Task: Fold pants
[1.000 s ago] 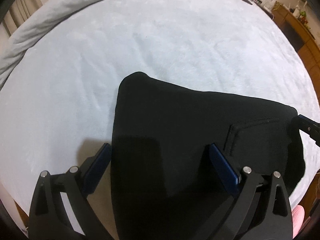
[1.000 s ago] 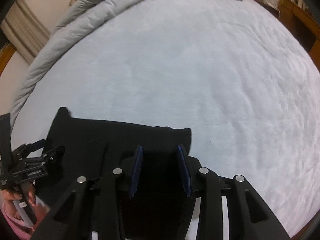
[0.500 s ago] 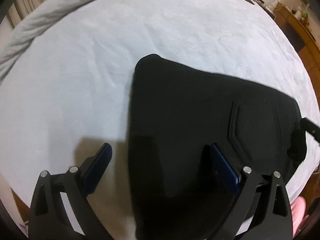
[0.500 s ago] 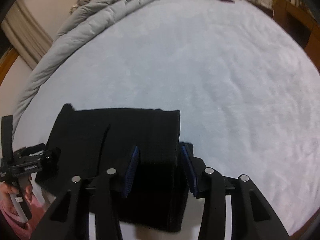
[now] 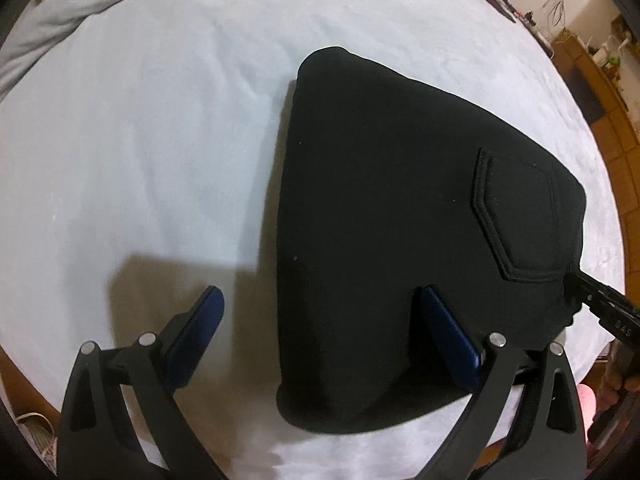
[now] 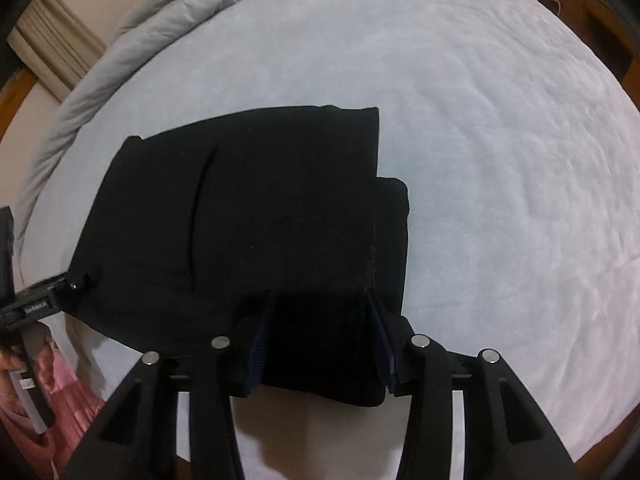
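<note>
The black pants (image 5: 400,220) lie folded into a flat block on the pale blue bed (image 5: 140,140), back pocket (image 5: 520,220) facing up. My left gripper (image 5: 320,292) is open wide over the block's near left edge: its right finger hangs over the cloth, its left finger over bare sheet. In the right wrist view the pants (image 6: 260,208) show a lower layer sticking out on the right. My right gripper (image 6: 319,298) is open, and the near edge of the cloth lies between its fingers without being pinched.
A rolled grey duvet (image 6: 160,24) runs along the far left of the bed (image 6: 500,120). Wooden furniture (image 5: 600,80) stands past the bed's right side. A hand and a pink sleeve (image 6: 60,392) show at the near edge.
Both grippers have drawn back toward the near edge, so the pants sit farther out in both views. The right jaws have widened. The left finger that overlapped the cloth is now over sheet.
</note>
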